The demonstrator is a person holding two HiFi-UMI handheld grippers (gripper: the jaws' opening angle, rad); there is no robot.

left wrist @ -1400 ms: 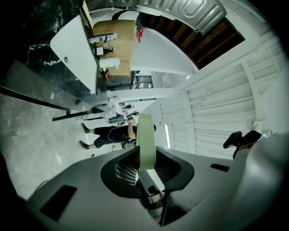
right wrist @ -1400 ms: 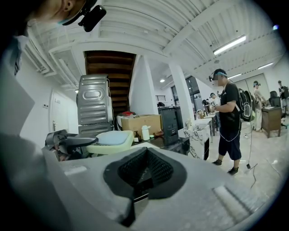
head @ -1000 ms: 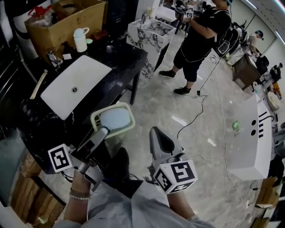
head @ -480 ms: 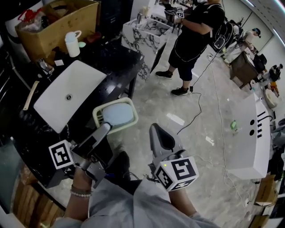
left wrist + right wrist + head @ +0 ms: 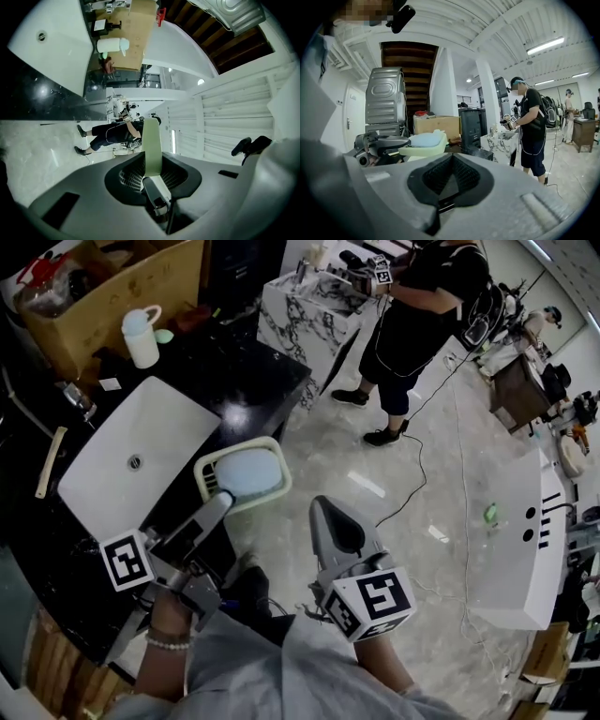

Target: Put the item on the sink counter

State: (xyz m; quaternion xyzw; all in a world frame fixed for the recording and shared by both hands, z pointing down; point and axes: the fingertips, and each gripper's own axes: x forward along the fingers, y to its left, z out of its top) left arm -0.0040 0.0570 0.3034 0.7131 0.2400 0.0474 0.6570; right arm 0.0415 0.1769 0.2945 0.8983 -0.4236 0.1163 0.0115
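My left gripper [image 5: 217, 502] is shut on the rim of a pale green dish [image 5: 211, 468] that carries a light blue pad [image 5: 246, 472]. The dish hangs level at the front edge of the black sink counter [image 5: 258, 371], just right of the white basin [image 5: 131, 456]. In the left gripper view the green rim [image 5: 151, 138] runs straight out from between the jaws. My right gripper [image 5: 328, 521] is shut and empty, over the floor to the right of the dish. The right gripper view shows the dish [image 5: 423, 149], the blue pad [image 5: 425, 139] and the left gripper [image 5: 375, 143] side on.
A white jug [image 5: 141, 334] and a cardboard box [image 5: 122, 282] stand at the counter's back. A wooden stick [image 5: 49, 460] lies left of the basin. A marble unit [image 5: 314, 301] and a person [image 5: 422, 315] are beyond; a cable [image 5: 412, 484] crosses the floor. A white counter [image 5: 525, 549] is at right.
The left gripper with the dish has come closer to the counter's edge and the basin. The right gripper has stayed shut, about where it was.
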